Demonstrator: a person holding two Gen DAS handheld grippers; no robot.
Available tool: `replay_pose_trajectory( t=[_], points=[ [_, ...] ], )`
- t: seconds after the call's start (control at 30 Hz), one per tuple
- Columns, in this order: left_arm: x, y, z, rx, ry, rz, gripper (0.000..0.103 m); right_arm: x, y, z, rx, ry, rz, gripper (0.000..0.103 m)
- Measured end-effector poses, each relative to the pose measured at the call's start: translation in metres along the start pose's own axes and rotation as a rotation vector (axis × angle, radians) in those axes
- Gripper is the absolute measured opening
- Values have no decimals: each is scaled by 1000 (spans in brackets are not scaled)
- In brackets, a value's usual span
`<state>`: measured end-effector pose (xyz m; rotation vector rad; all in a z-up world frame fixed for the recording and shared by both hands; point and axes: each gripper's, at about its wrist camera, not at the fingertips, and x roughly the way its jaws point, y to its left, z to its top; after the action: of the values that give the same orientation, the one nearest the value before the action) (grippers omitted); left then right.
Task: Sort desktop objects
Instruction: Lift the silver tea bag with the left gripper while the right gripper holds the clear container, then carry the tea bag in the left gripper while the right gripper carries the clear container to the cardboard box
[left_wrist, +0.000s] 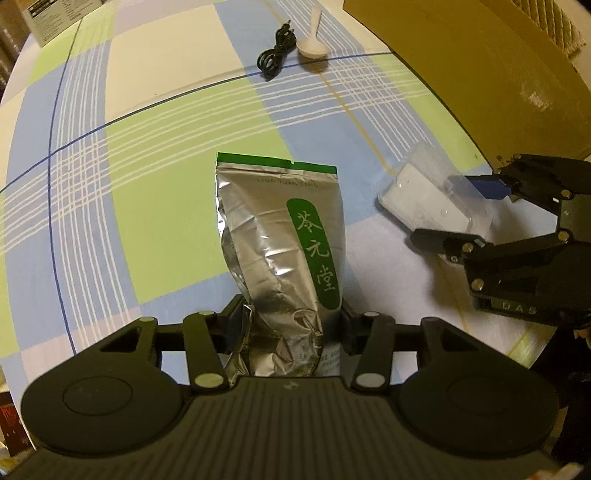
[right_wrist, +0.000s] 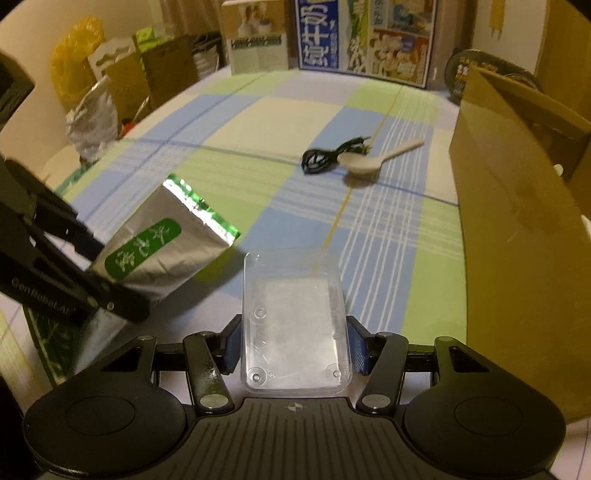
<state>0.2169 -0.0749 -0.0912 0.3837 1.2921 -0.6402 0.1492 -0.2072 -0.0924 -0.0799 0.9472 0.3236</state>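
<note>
Left gripper (left_wrist: 291, 325): closed on the lower part of a silver foil pouch (left_wrist: 280, 251), one pad against each side, jaws about a third open. Pouch crinkled and reflective, with a green band along its sealed top edge, a small notch in that edge, and a green oval label bearing pale characters down one side; fine print near the bottom, too small to read. Seen in the right wrist view as tilted, top edge pointing away from the left gripper, above the chequered tablecloth (left_wrist: 155, 177); possibly lifted clear of the cloth, though contact at the lower end hidden by the jaws.

Right gripper (right_wrist: 293, 347): closed on a clear plastic box (right_wrist: 295, 325), blue pads (right_wrist: 356, 347) pressed against both long sides, jaws likewise partly open. Box rectangular with rounded corners, transparent, small round dimples at the corners, a whitish patch showing through its middle. Positioned just beside the pouch, to its right in the left wrist view, near a cardboard box (right_wrist: 517, 229).

Further back on the cloth: a coiled black cable (right_wrist: 325, 157) touching or just beside a pale plastic spoon (right_wrist: 364, 160). Both well apart from the held items.
</note>
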Motion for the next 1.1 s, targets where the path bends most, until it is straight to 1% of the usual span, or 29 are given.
replay_pose_trajectory(
  t=[0.13, 0.33, 0.5, 0.63, 0.8, 0.97, 1.1],
  points=[
    [-9, -3, -2, -30, -21, 1, 44, -7, -2, 1, 31, -16, 9, 53],
    [-20, -11, -6, -69, -57, -13, 44, -23, 7, -3, 5, -61, 10, 53],
    [-35, -15, -12, -100, -85, -14, 44, -37, -3, -13, 84, -88, -3, 53],
    [-47, -21, -18, -122, -107, -7, 44, -53, -3, -20, 124, -106, -2, 53],
    [-64, -28, -25, -161, -142, -8, 44, -77, 1, -26, 146, -152, -23, 53],
    [-80, -38, -35, -176, -175, -15, 44, -99, 3, -28, 179, -195, -38, 53],
    [-91, -48, -40, -184, -203, -30, 44, -113, 11, -24, 161, -220, -63, 53]
  ],
)
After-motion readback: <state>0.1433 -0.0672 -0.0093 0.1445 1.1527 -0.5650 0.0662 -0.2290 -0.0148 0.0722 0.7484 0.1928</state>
